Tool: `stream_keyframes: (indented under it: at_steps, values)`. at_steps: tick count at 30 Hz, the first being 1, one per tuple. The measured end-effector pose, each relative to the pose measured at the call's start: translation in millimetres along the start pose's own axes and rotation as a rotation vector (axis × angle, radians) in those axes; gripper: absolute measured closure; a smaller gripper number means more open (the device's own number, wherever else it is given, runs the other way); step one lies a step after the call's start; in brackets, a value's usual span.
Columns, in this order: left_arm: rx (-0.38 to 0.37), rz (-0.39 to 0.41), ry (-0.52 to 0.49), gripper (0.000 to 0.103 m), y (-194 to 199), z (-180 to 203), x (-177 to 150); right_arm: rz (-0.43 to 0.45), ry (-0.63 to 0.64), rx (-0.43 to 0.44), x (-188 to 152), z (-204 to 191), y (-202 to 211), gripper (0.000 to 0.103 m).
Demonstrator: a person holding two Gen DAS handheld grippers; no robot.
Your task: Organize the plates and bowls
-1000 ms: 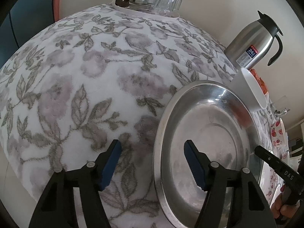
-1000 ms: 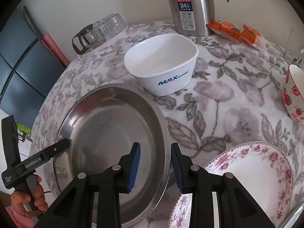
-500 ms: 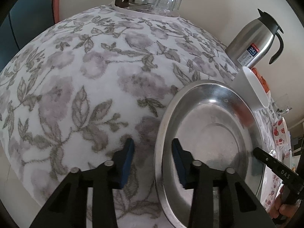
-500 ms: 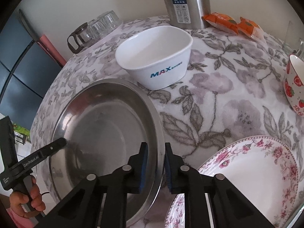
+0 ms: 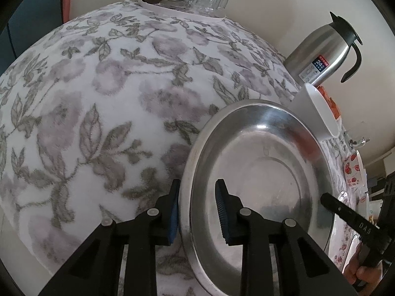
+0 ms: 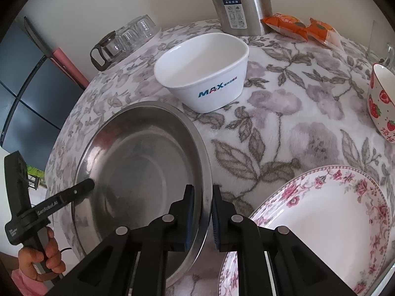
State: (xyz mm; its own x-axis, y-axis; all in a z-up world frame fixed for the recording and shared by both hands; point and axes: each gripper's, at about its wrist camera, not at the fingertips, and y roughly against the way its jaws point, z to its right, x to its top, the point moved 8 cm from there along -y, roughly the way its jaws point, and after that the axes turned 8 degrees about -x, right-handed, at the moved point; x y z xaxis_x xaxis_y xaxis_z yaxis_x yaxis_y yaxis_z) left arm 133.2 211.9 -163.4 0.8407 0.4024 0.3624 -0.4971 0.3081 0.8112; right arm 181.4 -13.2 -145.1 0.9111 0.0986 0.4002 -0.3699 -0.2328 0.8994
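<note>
Steel plate (image 6: 138,162): on the worktop (image 5: 103,98), nearest the white bowl (image 6: 205,74).
Left hand-held gripper (image 5: 197,212): jaws just closing, astride the plate's rim.
Right hand-held gripper (image 6: 202,219): clamped on the opposite rim.
Progress: early; floral plate (image 6: 328,219) and strawberry bowl (image 6: 380,103) unstacked, apart.

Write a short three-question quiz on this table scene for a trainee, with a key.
1. True or false: the white bowl sits inside the steel plate.
2. Which rim does the right gripper clamp? A) floral plate B) steel plate C) strawberry bowl
3. Fill in: the left gripper straddles the steel plate's ____.

Key:
1. False; it stands on the tablecloth beyond the plate.
2. B
3. rim; its jaws have just been closing, one pad outside, one inside.
</note>
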Motion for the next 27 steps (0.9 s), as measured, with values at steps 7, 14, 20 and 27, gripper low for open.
stream_keyframes:
  at_steps: [7,14,20,27]
  values:
    - [0.016,-0.001,0.006,0.082,0.4,-2.2,1.7,-0.013,-0.008,0.004,-5.0,2.3,0.3,0.089]
    - [0.039,0.014,0.008,0.085,8.7,-5.0,-0.4,-0.001,-0.003,0.020,-6.7,-0.8,9.9,0.089]
    - [0.046,0.041,-0.008,0.085,25.3,-0.3,-1.4,0.012,-0.009,0.036,-8.2,-3.6,21.7,0.089]
    - [0.046,0.065,-0.017,0.085,43.0,9.6,-2.3,0.029,-0.028,0.056,-11.2,-1.3,38.2,0.088]
